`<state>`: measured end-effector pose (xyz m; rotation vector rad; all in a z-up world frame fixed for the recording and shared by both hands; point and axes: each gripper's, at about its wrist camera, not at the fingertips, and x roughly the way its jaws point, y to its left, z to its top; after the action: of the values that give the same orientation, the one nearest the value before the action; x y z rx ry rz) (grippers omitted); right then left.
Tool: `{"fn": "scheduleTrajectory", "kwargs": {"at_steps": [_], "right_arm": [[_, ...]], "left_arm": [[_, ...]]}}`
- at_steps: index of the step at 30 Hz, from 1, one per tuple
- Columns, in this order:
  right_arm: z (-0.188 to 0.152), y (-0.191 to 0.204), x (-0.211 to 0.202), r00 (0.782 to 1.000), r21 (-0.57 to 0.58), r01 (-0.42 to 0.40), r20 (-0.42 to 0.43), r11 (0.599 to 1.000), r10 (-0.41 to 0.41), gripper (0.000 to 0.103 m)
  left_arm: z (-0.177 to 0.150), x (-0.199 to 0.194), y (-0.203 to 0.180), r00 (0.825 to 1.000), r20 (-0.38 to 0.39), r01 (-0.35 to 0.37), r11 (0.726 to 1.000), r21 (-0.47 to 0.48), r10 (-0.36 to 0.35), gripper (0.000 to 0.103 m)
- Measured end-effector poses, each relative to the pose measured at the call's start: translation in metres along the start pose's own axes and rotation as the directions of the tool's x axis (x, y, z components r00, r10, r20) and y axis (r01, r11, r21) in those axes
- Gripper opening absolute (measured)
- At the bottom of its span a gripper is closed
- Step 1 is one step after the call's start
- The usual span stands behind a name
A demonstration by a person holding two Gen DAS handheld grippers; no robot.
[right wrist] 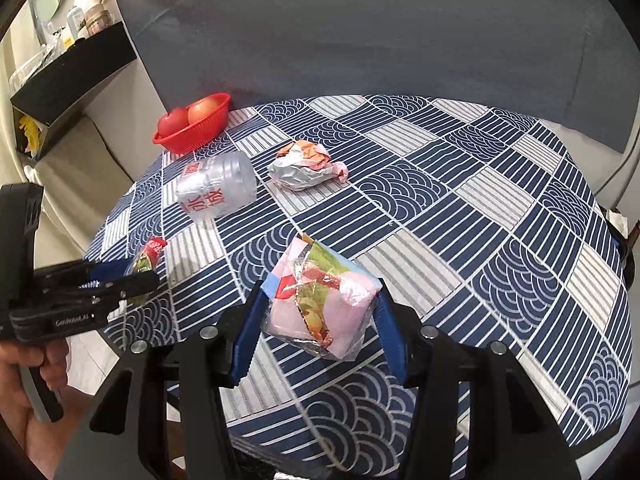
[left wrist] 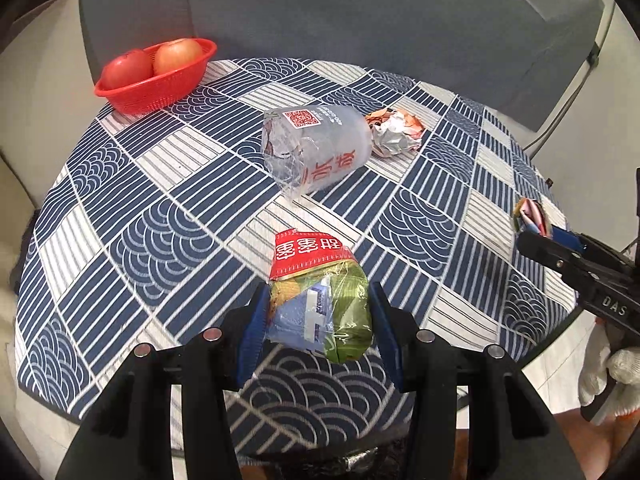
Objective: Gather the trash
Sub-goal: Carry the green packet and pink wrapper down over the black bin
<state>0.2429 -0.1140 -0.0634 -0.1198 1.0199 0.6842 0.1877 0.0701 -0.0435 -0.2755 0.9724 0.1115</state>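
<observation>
Left gripper [left wrist: 318,316]: clenched on a crumpled green-and-red plastic snack wrapper [left wrist: 320,292], which hangs between the blue pads clear of the cloth, over the near edge of the table.
Right gripper [right wrist: 318,316]: clamped on a crumpled pink-and-white foil snack packet [right wrist: 320,304], also lifted, at the near right side of the table.
Still on the table: a clear crushed plastic cup with red lettering [left wrist: 316,148] lying on its side, and a balled-up silver-and-orange foil wrapper [left wrist: 396,130] touching or just beside its base.
Not trash: a red plastic mesh basket [left wrist: 156,80] with two apples, at the far left edge of the round table in its navy-and-white patterned cloth [left wrist: 440,216].
Bin: I see none for certain; something dark shows below the near table edge.
Slip risk: both wrappers are slick, springy film; each could squirm out of its pads on the way.
Crowding risk: both grippers sit near the same table edge, so they could knock together when dropping.
Later risk: the cup may roll or crumple further under a pinch.
</observation>
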Motion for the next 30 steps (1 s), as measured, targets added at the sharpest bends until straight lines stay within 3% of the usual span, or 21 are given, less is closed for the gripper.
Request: {"fn": "scheduleTrajectory", "kwargs": {"at_steps": [15,18,30], "right_arm": [[-0.052,0.045,-0.041,0.999,0.043,-0.039,0.017,0.998,0.038,0.054],[-0.068,0.047,-0.051,0.997,0.107,-0.082,0.02,0.991,0.08,0.054],[-0.135,0.072,-0.086,0.997,0.134,-0.071,0.015,0.988,0.069,0.054]], "left_arm": [[-0.054,-0.054,-0.013,0.993,0.104,0.046,0.999,0.006,-0.046,0.047],[-0.069,-0.061,-0.022,0.992,0.113,0.056,0.998,0.026,-0.059,0.047],[-0.137,-0.083,-0.054,0.992,0.113,0.048,0.995,0.092,-0.059,0.047]]}}
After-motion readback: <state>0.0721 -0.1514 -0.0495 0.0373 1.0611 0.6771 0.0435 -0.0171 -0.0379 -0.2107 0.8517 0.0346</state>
